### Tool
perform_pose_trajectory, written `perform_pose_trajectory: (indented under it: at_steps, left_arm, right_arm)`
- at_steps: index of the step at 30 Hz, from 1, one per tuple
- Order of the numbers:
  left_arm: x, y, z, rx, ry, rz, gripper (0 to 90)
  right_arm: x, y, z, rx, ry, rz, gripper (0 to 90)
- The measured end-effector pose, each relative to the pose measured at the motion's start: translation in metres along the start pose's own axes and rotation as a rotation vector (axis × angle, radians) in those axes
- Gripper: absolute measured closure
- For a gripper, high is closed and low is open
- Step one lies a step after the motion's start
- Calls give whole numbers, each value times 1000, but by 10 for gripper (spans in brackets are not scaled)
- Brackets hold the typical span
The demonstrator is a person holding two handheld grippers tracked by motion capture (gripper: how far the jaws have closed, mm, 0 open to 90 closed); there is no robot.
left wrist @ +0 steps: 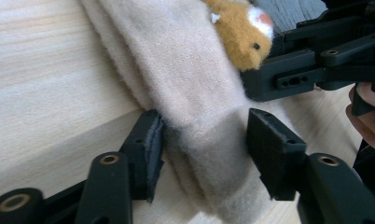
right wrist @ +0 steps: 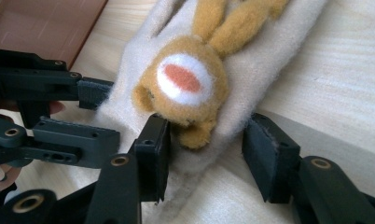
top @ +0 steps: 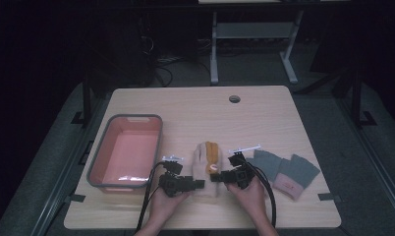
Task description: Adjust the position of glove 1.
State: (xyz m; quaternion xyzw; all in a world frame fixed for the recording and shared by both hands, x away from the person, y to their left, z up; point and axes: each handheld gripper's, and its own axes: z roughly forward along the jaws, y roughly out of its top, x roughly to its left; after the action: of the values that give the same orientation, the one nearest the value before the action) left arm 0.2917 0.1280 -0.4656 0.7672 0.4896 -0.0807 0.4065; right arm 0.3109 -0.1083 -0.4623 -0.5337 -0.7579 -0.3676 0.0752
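- 2 grippers work 1 item: a cream fleece mitten (top: 206, 169) with an orange plush animal (top: 212, 156) on its back, lying flat on the table (top: 264, 113) between the tools.
- Left gripper (left wrist: 204, 144): jaws about half open and straddling the mitten's cuff end; the left pad (left wrist: 154, 142) touches the fleece edge, the right pad (left wrist: 269, 144) stands just off it. No firm pinch yet, by my reading.
- Right gripper (right wrist: 206, 149): jaws also about half open, set around the cloth just below the plush head; the fleece sits between the pads without visible squeeze. The left gripper lies just beyond its left jaw, near touching.
- Step in hand, as judged: taking a 2-point grip on the mitten, not yet secured.
- Next move calls for closing both pairs of jaws fully onto cloth, catching both layers and not the plush alone, then lifting evenly so the item does not sag or slip.
- A salmon bin (top: 101, 169) with grey rim stands just outboard of the left gripper, a likely destination. 1 pair of grey gloves (top: 284, 169) with pink cuffs lies just outboard of the right gripper.
- Surface: pale wood-grain tabletop with 1 cable hole (top: 234, 99) at the far edge.
- Room: dim; grey floor, a white desk frame (top: 254, 44) and loose cables beyond the table.
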Motion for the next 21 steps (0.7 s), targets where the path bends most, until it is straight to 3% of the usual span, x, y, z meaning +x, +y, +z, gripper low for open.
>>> perform_pose_trajectory:
  at_steps: [7,21]
  left_arm:
    - [2,4,2,19,-11,-1,557]
    - [6,11,8,29,-42,-39,642]
  right_arm:
    - [9,-3,5,-19,-26,10,594]
    - [7,-1,12,-14,5,43,752]
